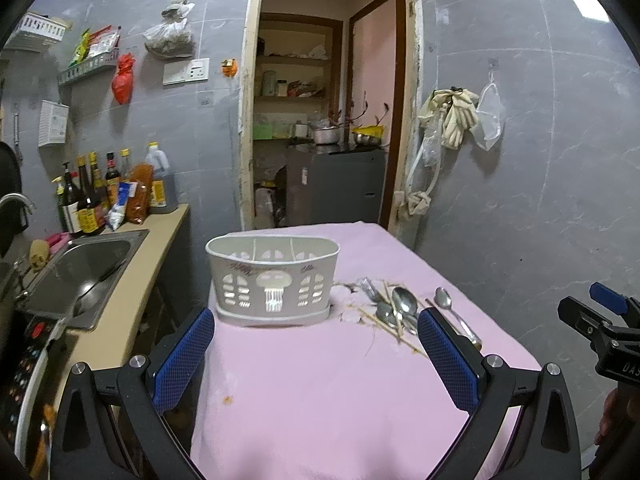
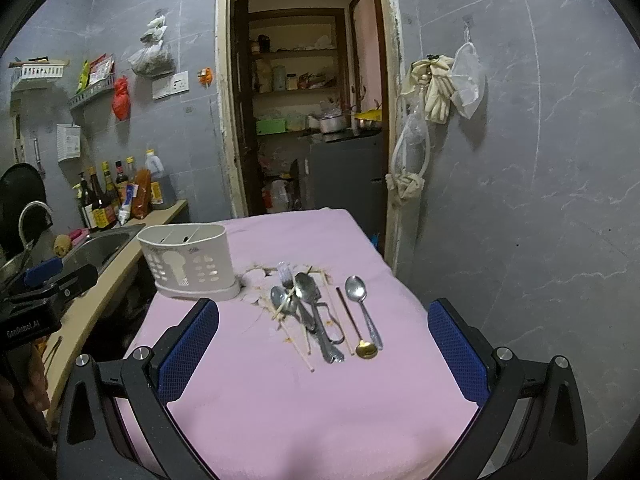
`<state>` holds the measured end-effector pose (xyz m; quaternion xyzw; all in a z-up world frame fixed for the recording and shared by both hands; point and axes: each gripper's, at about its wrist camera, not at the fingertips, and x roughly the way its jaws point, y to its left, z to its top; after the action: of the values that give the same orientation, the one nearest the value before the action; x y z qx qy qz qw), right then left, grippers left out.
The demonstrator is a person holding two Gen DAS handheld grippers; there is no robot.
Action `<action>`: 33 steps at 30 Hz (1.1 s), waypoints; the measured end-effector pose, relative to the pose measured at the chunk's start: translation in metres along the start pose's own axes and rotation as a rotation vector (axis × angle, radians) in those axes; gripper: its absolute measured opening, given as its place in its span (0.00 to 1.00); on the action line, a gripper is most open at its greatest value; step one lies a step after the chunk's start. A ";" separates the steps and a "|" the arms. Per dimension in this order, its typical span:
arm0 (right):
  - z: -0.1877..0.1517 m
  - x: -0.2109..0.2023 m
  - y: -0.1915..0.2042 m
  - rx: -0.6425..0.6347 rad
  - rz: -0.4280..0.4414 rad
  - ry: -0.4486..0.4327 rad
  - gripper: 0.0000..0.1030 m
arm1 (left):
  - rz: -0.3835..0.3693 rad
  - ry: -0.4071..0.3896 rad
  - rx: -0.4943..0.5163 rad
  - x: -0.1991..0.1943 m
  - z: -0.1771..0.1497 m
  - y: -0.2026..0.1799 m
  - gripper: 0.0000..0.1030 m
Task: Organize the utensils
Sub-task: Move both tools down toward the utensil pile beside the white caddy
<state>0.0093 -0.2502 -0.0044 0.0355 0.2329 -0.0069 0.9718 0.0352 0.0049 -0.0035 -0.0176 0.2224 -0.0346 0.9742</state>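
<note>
A white slotted utensil holder (image 1: 273, 280) (image 2: 189, 263) stands on the pink-covered table (image 1: 320, 400) (image 2: 320, 400), its compartments looking empty. To its right lies a pile of spoons (image 2: 310, 300) (image 1: 402, 302), a fork (image 2: 285, 274) and wooden chopsticks (image 2: 298, 344). A separate steel spoon (image 2: 360, 304) (image 1: 448, 304) and a gold spoon (image 2: 366, 348) lie at the pile's right. My left gripper (image 1: 316, 336) hangs open above the table in front of the holder. My right gripper (image 2: 324, 328) is open above the cloth, nearer than the pile. Nothing is between either pair of fingers.
A steel sink (image 1: 88, 272) and counter with several sauce bottles (image 1: 100, 192) run along the left of the table. Behind the table is an open doorway (image 1: 324, 120). Gloves and bags (image 1: 456, 120) hang on the grey tiled wall at right. The other gripper (image 1: 600, 332) (image 2: 44, 292) shows at each view's edge.
</note>
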 end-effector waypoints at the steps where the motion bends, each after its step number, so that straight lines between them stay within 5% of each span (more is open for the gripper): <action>1: 0.002 0.000 0.000 0.000 -0.003 -0.005 0.99 | -0.006 -0.008 0.001 0.002 0.001 0.000 0.99; 13: 0.032 0.038 -0.027 -0.010 0.025 0.012 0.99 | 0.007 -0.051 -0.012 0.052 0.021 -0.019 0.99; 29: 0.045 0.216 -0.090 -0.092 0.310 0.118 0.99 | 0.125 0.043 -0.035 0.154 -0.004 -0.083 0.94; 33: 0.028 0.259 -0.086 -0.098 0.374 0.185 0.81 | 0.144 0.088 -0.062 0.179 -0.019 -0.087 0.90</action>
<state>0.2501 -0.3368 -0.1022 0.0311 0.3103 0.1880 0.9314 0.1824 -0.0956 -0.0937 -0.0301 0.2668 0.0417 0.9624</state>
